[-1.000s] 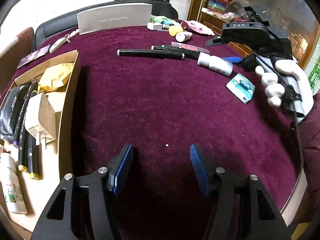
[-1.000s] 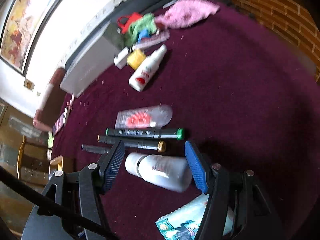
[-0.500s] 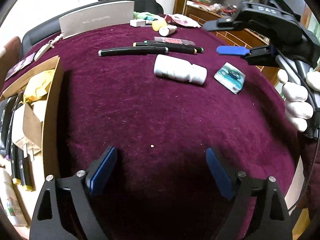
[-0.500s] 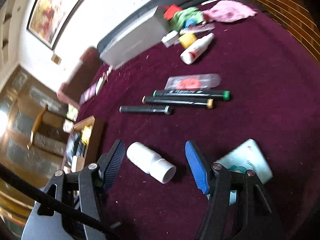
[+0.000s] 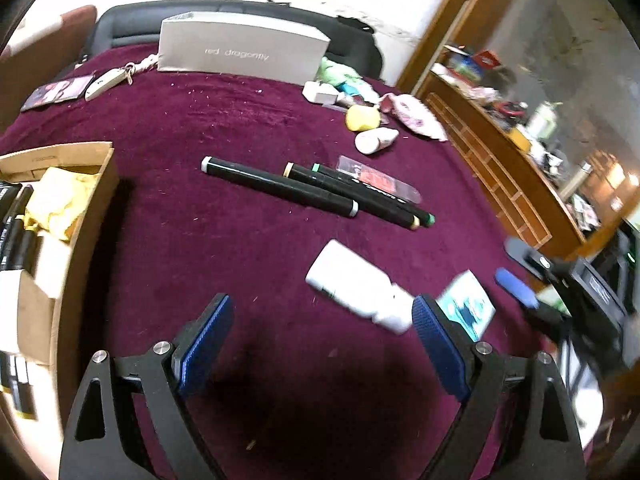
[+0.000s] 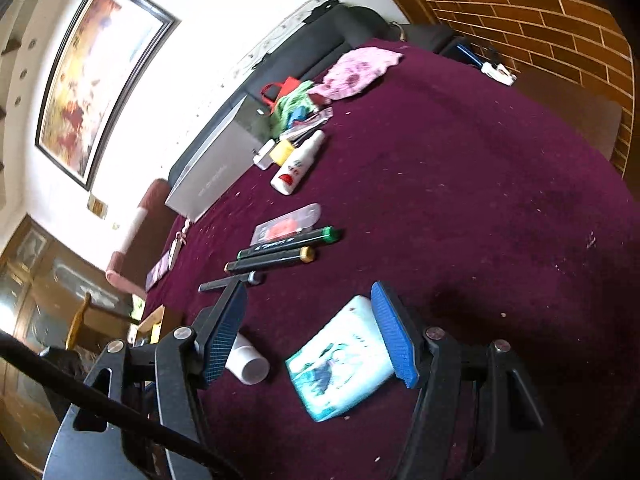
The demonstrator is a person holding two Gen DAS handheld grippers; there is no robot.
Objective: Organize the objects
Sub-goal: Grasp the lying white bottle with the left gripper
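A white bottle (image 5: 356, 286) lies on its side on the maroon cloth, just ahead of my open, empty left gripper (image 5: 320, 344); its cap end shows in the right wrist view (image 6: 250, 362). A teal packet (image 5: 466, 304) lies right of it, and sits between the pads of my open right gripper (image 6: 310, 334) in the right wrist view (image 6: 344, 360). Three black markers (image 5: 280, 188) and a clear red-labelled pack (image 5: 376, 180) lie farther back. A cardboard box (image 5: 86, 216) with markers and a yellow packet stands at the left.
A grey "red dragonfly" box (image 5: 240, 50) stands at the table's back. A yellow object (image 5: 362, 118), a small white bottle (image 5: 376, 140), pink cloth (image 6: 356, 70) and green items (image 6: 294, 104) lie at the back right. A wooden brick-pattern counter (image 5: 500, 168) runs along the right.
The right gripper has let go of the white bottle and drawn back to the right over the teal packet. The left gripper has opened wider and moved toward the bottle.
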